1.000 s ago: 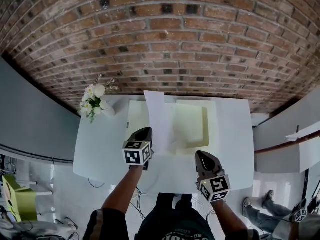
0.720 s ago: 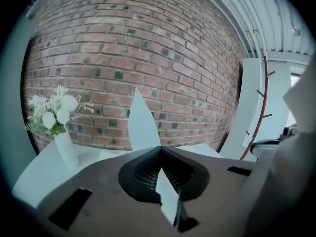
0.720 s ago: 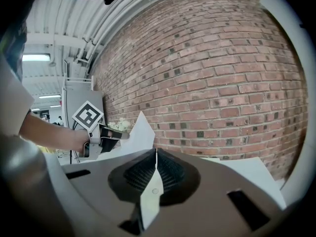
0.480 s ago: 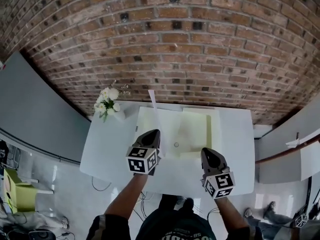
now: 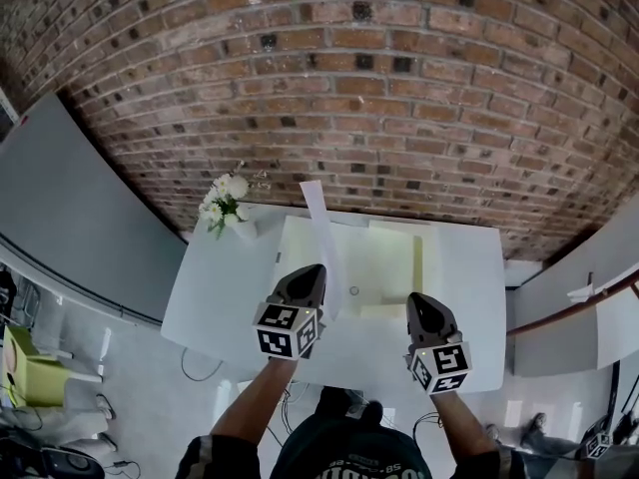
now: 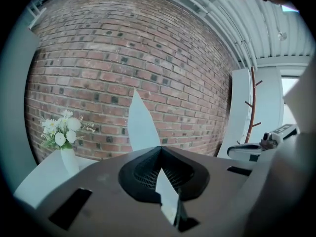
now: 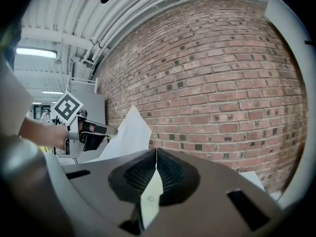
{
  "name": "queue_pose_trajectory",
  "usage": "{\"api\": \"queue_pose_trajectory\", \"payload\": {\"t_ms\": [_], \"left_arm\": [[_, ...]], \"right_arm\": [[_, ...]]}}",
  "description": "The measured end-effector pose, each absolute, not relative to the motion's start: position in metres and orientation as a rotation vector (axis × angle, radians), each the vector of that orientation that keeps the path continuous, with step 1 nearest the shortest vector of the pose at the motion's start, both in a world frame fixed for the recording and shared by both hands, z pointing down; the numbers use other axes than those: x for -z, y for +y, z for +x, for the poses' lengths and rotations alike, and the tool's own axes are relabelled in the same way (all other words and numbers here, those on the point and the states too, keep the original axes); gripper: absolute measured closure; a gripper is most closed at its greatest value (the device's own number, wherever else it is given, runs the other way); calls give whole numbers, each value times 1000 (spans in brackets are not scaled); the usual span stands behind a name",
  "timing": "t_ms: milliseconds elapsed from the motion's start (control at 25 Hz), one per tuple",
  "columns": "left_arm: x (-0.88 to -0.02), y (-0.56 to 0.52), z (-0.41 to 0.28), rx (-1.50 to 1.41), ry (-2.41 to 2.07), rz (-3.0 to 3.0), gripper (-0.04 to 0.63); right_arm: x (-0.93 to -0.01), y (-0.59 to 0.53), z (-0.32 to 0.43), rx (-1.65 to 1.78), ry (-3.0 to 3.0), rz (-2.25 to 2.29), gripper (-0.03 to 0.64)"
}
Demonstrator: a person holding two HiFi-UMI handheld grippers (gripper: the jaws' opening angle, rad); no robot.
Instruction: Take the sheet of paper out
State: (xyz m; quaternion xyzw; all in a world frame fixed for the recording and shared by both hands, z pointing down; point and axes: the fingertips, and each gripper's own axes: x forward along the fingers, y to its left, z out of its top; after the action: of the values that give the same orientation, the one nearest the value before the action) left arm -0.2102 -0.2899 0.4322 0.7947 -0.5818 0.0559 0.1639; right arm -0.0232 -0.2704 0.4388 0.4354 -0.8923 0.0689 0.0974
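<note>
Here, the left tool (image 5: pixel 308 270) is clamped on the sheet of paper (image 5: pixel 321 233), which stands upright, lifted above the open pale-yellow folder (image 5: pixel 384 262) on the white bench (image 5: pixel 220 287). The right tool (image 5: pixel 416 300) has its jaws pressed together, near the folder's front edge. White flowers (image 5: pixel 225 203) stand at the bench's far left corner.

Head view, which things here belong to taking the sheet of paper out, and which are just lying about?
Part of the job:
- sheet of paper, pinched upright in the left gripper
- pale yellow folder, its near edge seemingly clamped by the right gripper

Just there:
- vase of flowers, at the far left corner of the table
</note>
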Motion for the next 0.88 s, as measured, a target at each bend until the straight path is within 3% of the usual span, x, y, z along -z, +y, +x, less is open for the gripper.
{"api": "queue_pose_trajectory", "payload": {"t_ms": [880], "left_arm": [[-436,-269,-199,-155,-1650,2294,586]], "right_arm": [[-433,-260,-23,-158,-2648,1252,548]]}}
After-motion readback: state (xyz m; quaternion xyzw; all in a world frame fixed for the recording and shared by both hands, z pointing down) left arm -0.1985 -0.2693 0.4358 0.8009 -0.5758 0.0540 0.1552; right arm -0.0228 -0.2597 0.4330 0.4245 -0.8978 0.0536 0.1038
